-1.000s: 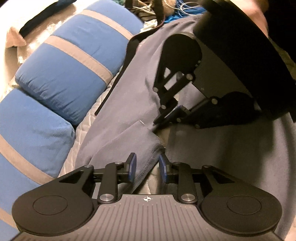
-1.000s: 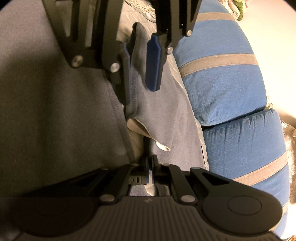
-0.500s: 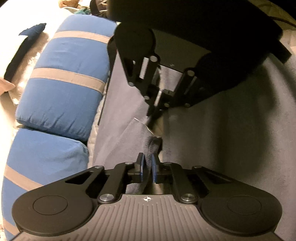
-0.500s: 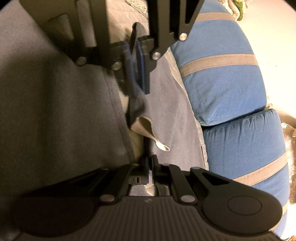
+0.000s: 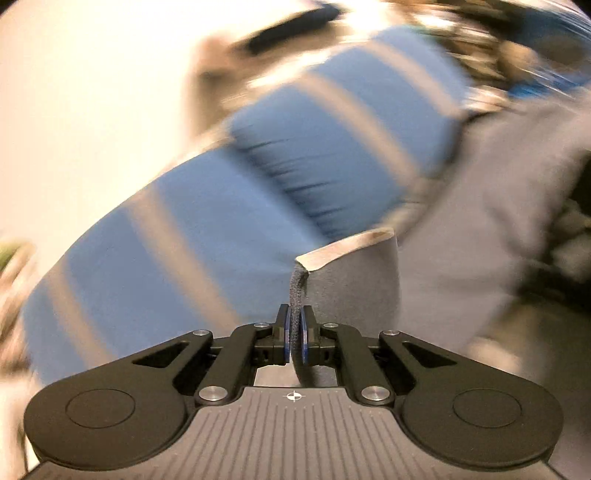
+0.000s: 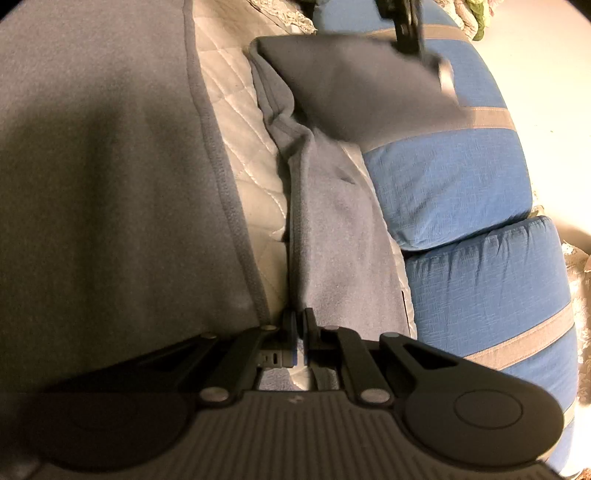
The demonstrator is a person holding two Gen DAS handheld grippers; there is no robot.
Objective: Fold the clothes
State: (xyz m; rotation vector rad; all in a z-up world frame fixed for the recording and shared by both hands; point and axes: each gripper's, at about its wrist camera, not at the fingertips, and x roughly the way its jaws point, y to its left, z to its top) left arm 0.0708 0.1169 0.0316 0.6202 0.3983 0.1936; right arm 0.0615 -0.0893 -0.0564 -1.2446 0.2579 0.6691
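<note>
A grey fleece garment [image 6: 103, 177] lies spread on a quilted white cover [image 6: 236, 147]. My left gripper [image 5: 294, 332] is shut on the hem of a grey flap [image 5: 354, 280] of it and holds it lifted; this view is blurred. In the right wrist view the same flap [image 6: 354, 92] hangs stretched at the top, with the left gripper's fingers [image 6: 406, 22] above it. My right gripper [image 6: 298, 332] is shut on the near edge of the garment's narrow strip [image 6: 340, 240], low against the cover.
Two blue cushions with grey stripes [image 6: 450, 177] [image 6: 491, 295] run along the right of the garment, and show blurred in the left wrist view [image 5: 258, 192]. Pale floor [image 6: 546, 74] lies beyond them.
My left gripper closed on the garment's hem, then lifted and swung it away from the right gripper toward the cushions. The right gripper has stayed shut in place.
</note>
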